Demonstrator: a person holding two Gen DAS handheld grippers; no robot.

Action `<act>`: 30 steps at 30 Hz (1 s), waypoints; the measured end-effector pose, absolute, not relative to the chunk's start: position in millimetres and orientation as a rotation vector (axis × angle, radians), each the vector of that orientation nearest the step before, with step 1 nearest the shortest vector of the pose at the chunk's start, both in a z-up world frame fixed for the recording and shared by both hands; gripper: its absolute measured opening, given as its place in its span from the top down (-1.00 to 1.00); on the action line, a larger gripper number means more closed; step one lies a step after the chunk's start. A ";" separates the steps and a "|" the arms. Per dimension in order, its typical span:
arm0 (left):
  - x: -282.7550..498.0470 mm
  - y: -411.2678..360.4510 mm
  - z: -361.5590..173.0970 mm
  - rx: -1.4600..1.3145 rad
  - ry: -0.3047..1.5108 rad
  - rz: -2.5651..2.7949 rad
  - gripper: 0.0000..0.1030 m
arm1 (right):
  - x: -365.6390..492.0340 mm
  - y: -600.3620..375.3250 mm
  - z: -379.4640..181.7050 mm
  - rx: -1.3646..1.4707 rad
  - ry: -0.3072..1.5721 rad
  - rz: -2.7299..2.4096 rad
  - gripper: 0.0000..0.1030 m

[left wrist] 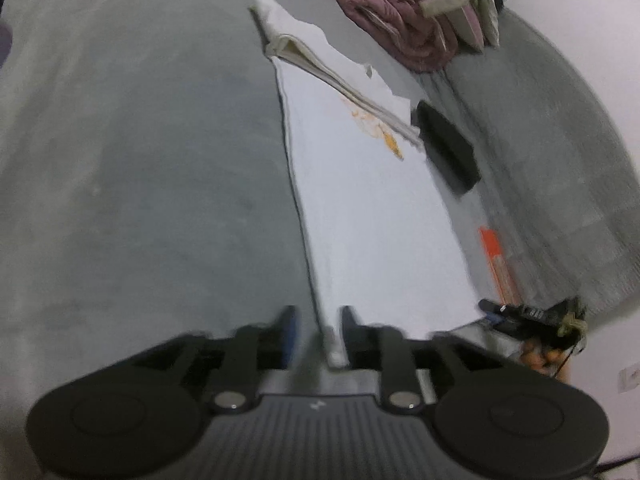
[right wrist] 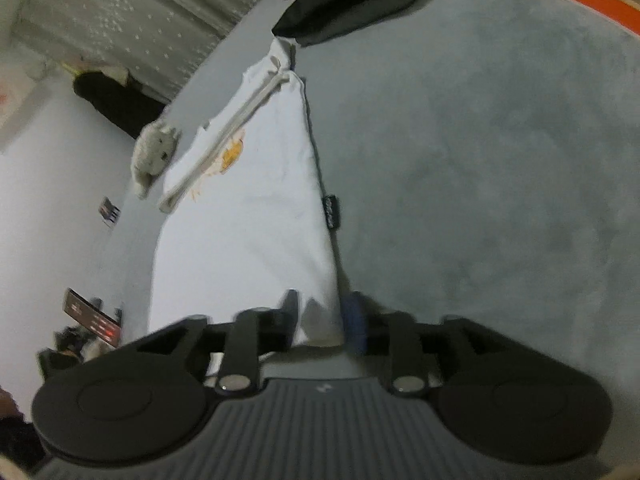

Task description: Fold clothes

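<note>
You have the white shirt [left wrist: 360, 208] spread lengthwise on the grey bed [left wrist: 140, 160] toward twelve o'clock, both the left gripper [left wrist: 316, 332] and right gripper [right wrist: 324, 316] standing parted astride its near corners, ready for folding

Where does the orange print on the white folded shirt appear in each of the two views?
Left wrist view: the orange print is right of centre, upper half, beside the folded sleeve strip.
Right wrist view: the orange print is left of centre, upper half.
Shared landmark: the folded sleeve strip lying beside the print on the white folded shirt.
</note>
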State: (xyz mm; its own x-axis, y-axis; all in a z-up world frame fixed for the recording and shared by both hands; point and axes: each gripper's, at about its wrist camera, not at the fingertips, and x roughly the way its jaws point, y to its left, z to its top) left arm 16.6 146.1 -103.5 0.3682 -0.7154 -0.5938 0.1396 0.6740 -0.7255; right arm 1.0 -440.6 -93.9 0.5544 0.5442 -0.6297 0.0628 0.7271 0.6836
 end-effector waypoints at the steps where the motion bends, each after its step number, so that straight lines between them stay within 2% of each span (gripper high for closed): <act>1: 18.3 145.8 -106.1 -0.648 1.065 -0.607 0.25 | 1.6 -441.0 -94.6 0.728 0.955 0.319 0.19; 6: 21.9 136.0 -115.3 -0.674 1.066 -0.642 0.15 | 7.7 -435.4 -101.4 0.730 0.963 0.357 0.17; 17: 21.8 115.6 -125.5 -0.707 1.055 -0.723 0.15 | 14.1 -418.6 -107.5 0.765 0.960 0.446 0.15; 20: 20.1 112.6 -124.7 -0.698 1.052 -0.719 0.28 | 13.4 -412.8 -105.8 0.746 0.958 0.451 0.15; 23: 18.1 110.5 -124.9 -0.675 1.042 -0.700 0.51 | 12.1 -408.5 -104.4 0.726 0.956 0.459 0.15; 24: 16.6 109.2 -125.1 -0.661 1.035 -0.694 0.67 | 11.7 -407.3 -104.7 0.724 0.957 0.458 0.24; 25: 15.5 108.1 -124.9 -0.651 1.030 -0.687 0.75 | 11.3 -405.8 -105.5 0.725 0.961 0.454 0.45; 26: 14.8 107.5 -124.1 -0.648 1.027 -0.680 0.81 | 10.9 -404.4 -106.3 0.725 0.965 0.451 0.58; 28: 13.4 106.1 -122.5 -0.641 1.020 -0.667 0.85 | 9.1 -403.1 -105.7 0.731 0.961 0.438 0.70; 30: 11.4 106.3 -118.9 -0.640 1.010 -0.663 0.86 | 6.3 -404.1 -100.8 0.748 0.938 0.444 0.73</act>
